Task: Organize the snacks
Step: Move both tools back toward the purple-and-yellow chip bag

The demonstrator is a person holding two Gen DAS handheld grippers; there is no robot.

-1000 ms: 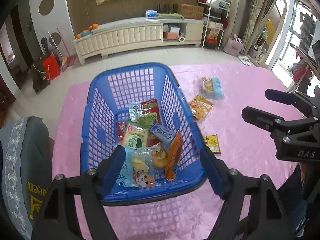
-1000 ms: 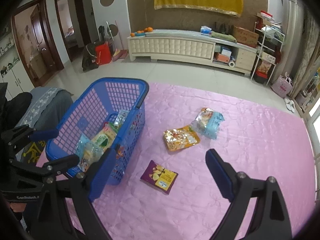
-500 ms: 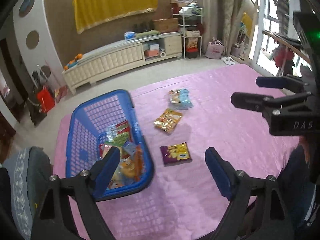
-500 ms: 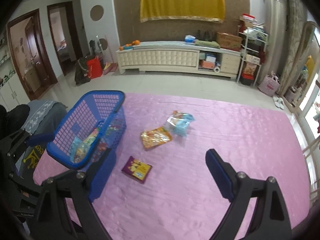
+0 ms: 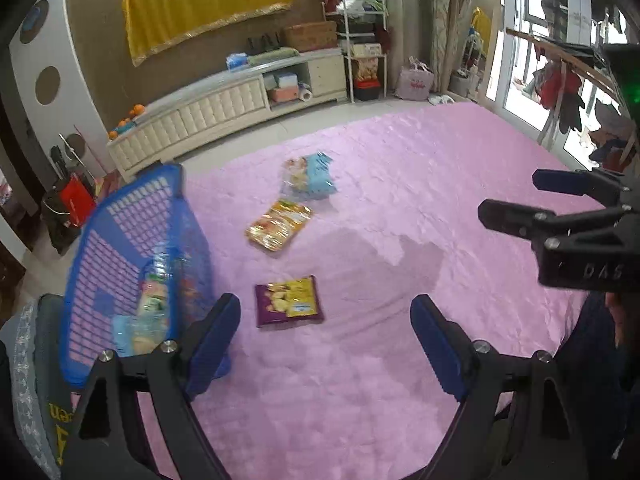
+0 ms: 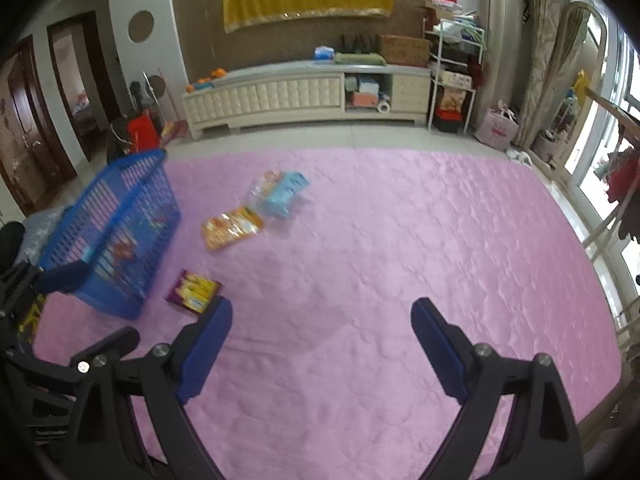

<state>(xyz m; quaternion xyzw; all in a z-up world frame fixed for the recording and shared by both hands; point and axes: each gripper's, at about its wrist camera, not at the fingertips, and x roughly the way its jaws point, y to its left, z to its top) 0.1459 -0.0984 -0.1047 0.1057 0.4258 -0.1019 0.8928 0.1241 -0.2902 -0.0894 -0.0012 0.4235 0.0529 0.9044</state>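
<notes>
A blue plastic basket [image 5: 120, 240] holding several snack packets stands at the left of the pink cloth; it also shows in the right wrist view [image 6: 120, 216]. Three packets lie on the cloth: a purple one [image 5: 289, 301] [image 6: 193, 290], an orange one [image 5: 279, 224] [image 6: 231, 227] and a light blue one [image 5: 309, 176] [image 6: 281, 192]. My left gripper [image 5: 326, 334] is open and empty, above the cloth just short of the purple packet. My right gripper [image 6: 322, 338] is open and empty, over bare cloth to the right of the packets; it shows at the right of the left wrist view [image 5: 520, 200].
The pink cloth [image 6: 400, 240] covers the whole table. A grey chair back [image 5: 36, 360] stands at the left edge beside the basket. Beyond the table are a cream cabinet [image 6: 288, 96], a shelf rack [image 6: 452, 72] and windows at the right.
Both grippers have pulled back and swung right, away from the basket. The basket has shifted to the left of both views and the three loose packets have come towards the middle.
</notes>
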